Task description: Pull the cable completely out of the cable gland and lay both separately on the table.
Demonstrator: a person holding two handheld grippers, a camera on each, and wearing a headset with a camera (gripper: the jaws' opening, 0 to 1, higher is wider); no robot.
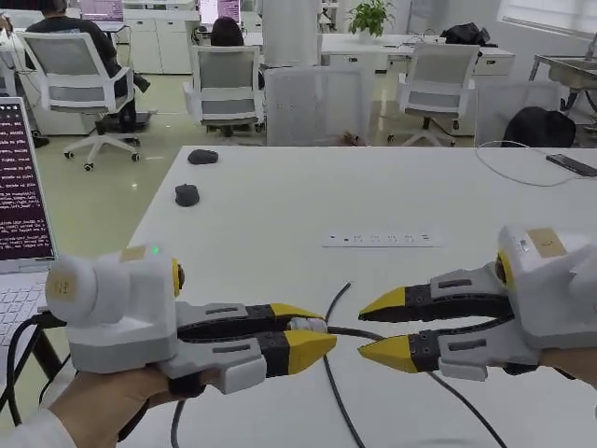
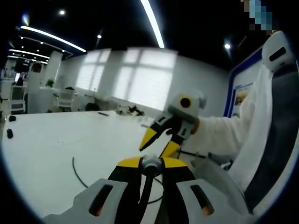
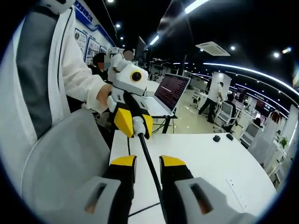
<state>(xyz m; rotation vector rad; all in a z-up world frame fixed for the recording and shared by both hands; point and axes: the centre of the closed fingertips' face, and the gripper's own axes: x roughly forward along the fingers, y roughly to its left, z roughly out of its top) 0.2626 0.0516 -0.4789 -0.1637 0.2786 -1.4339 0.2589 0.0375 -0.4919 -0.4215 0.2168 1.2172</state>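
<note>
My left gripper (image 1: 324, 331) is shut on a small grey-white cable gland (image 1: 306, 326), which shows between its yellow tips in the left gripper view (image 2: 150, 164). A black cable (image 1: 343, 330) runs out of the gland to the right. It passes between the jaws of my right gripper (image 1: 362, 329), which stands open around it without clamping. In the right gripper view the cable (image 3: 145, 156) rises between my right gripper (image 3: 148, 161) tips to the gland (image 3: 137, 126). More of the cable loops loose on the white table (image 1: 280, 215).
A white power strip (image 1: 382, 240) lies mid-table beyond the grippers. Two dark mice (image 1: 187, 194) sit at the far left of the table, and a phone (image 1: 571, 164) at the far right. A laptop (image 1: 23, 187) stands at the left edge. Office chairs stand behind the table.
</note>
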